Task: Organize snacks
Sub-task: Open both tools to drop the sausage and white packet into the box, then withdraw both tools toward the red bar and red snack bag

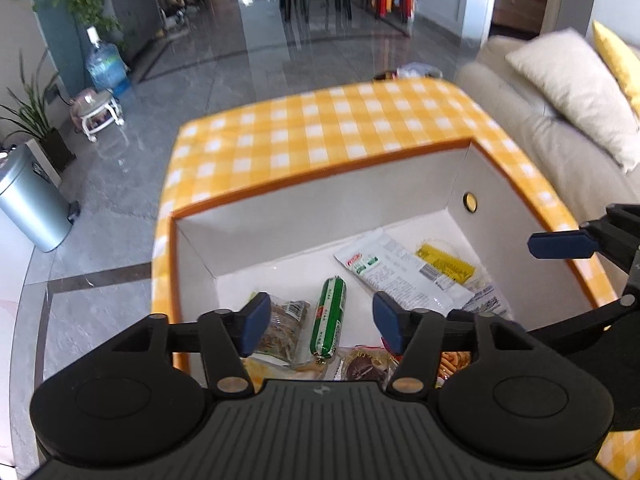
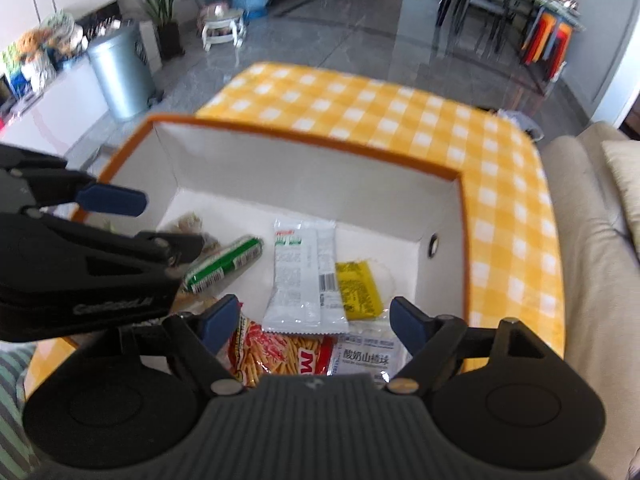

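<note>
Inside the box (image 1: 460,184), green sausage (image 1: 329,322) lies lengthwise between left claw (image 1: 320,322) fingers.

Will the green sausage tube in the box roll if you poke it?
Probably: the green sausage tube is round and lies on its side on the flat floor of the white box. Its glossy wrapper may be slippery. It looks firm, not floppy.

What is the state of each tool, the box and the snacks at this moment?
Left tool: open, holds nothing, above the box.
Right tool: open, holds nothing.
Storage box: open, no lid on it.
Green sausage: lying flat inside, sealed.
White packet: lying flat inside.
</note>
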Demonstrator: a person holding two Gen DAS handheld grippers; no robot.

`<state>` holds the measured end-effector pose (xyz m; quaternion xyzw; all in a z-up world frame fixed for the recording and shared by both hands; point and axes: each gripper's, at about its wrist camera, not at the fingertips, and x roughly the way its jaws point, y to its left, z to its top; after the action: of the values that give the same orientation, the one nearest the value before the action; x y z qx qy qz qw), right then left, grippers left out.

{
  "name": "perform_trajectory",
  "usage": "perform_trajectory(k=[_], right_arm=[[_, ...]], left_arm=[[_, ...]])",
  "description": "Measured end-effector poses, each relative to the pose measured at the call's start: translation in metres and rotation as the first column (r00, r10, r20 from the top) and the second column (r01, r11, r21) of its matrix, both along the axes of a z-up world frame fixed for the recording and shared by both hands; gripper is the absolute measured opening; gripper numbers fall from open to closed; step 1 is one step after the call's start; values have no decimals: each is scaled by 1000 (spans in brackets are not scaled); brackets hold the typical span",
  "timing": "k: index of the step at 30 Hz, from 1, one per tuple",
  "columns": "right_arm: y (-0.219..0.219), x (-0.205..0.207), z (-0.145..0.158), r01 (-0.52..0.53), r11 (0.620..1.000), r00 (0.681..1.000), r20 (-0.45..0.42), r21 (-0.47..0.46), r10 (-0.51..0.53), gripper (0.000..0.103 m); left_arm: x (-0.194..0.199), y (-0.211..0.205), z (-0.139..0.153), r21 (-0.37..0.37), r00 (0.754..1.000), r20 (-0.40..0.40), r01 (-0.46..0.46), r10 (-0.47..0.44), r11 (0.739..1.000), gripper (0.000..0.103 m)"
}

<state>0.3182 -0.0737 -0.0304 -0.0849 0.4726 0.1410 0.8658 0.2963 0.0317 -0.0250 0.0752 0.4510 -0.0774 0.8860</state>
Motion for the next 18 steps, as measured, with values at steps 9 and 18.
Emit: perform_trajectory(k=[9, 18], right_arm=[[-14, -63, 34, 30, 999, 980, 196, 41, -37, 80], [-36, -135, 60, 78, 987, 948, 297, 141, -117, 92]], left_arm=[[-50, 4, 32, -31, 988, 152, 22, -17, 999, 75], [-104, -3, 42, -43, 977, 210, 47, -37, 998, 80]])
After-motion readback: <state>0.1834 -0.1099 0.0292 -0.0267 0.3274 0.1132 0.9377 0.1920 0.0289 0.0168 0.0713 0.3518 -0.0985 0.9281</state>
